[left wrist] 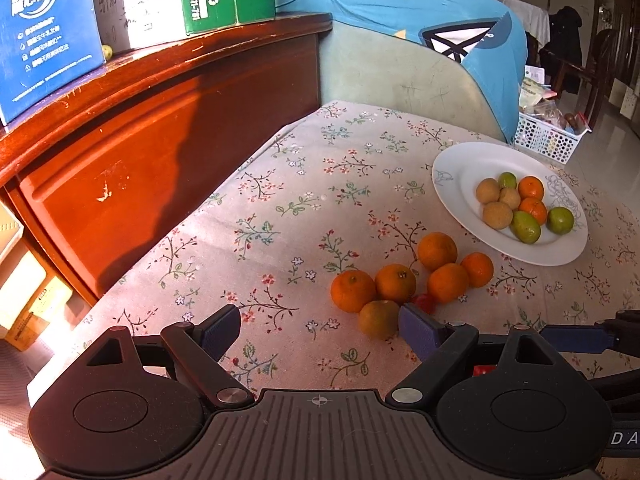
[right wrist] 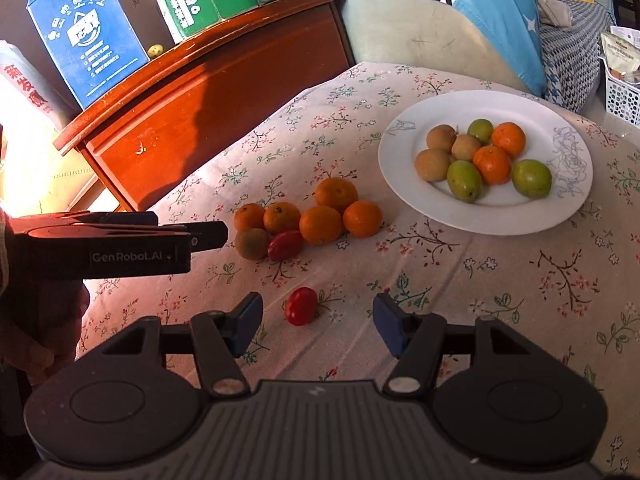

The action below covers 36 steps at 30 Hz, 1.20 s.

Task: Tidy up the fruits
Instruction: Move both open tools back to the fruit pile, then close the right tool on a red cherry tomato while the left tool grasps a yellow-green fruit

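Small red tomato [right wrist: 301,306] is sitting alone on the flowery desk [right wrist: 460,280], just ahead of the right gripper [right wrist: 316,326], whose fingers are hanging released. Oranges [right wrist: 320,224] are piling nearby beside the plate [right wrist: 404,184]. Left gripper [left wrist: 320,330] is gaping too, empty.

Sunlight fell across a floral tablecloth [left wrist: 280,216] beside a red wooden cabinet [left wrist: 168,128]. Cartons [right wrist: 88,36] stood on top.
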{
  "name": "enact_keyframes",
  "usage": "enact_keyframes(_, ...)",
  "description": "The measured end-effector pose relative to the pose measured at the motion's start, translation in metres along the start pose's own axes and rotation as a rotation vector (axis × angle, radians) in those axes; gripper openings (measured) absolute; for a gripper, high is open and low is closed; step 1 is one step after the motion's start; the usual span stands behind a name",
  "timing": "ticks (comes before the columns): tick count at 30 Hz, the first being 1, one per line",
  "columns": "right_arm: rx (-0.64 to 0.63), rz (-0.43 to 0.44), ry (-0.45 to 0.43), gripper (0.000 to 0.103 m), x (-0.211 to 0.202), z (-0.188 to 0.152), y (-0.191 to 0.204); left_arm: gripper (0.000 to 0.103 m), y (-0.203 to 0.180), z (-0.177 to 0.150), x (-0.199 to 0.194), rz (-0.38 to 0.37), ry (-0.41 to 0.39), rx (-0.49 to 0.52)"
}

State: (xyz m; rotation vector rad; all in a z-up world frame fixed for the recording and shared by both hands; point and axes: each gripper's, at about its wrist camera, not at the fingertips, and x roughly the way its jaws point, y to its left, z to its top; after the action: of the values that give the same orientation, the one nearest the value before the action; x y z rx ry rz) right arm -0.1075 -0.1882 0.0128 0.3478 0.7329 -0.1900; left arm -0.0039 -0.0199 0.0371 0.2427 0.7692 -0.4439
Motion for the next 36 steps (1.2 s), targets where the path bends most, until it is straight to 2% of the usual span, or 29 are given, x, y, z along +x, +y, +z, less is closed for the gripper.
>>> enact_keyframes(4, -0.009, 0.000, 0.011, 0.059, 0.006, -0.003, 0.002, 0.086, -0.001, -0.004, 0.003, -0.006, -0.003, 0.023)
enact_keyframes(8, -0.040, 0.002, 0.015, 0.050, 0.011, -0.005, 0.007, 0.084, -0.002, -0.005, 0.005, -0.028, -0.012, 0.019)
enact_keyframes(12, -0.077, -0.017, -0.001, 0.047, 0.016, -0.007, 0.012, 0.070, -0.003, -0.006, 0.008, -0.046, -0.006, 0.022)
enact_keyframes(14, -0.096, -0.025, -0.010, 0.041, 0.018, -0.008, 0.014, 0.064, -0.004, -0.006, 0.011, -0.065, 0.003, 0.027)
enact_keyframes(23, -0.136, -0.049, -0.023, 0.023, 0.021, -0.009, 0.019, 0.055, -0.010, -0.008, 0.024, -0.105, 0.015, 0.028)
enact_keyframes(34, -0.051, -0.077, -0.030, 0.019, 0.018, -0.004, 0.007, 0.038, -0.015, -0.009, 0.036, -0.155, 0.024, 0.018)
enact_keyframes(36, -0.047, -0.079, -0.031, 0.019, 0.019, -0.003, 0.007, 0.037, -0.019, -0.010, 0.036, -0.151, 0.016, 0.039)
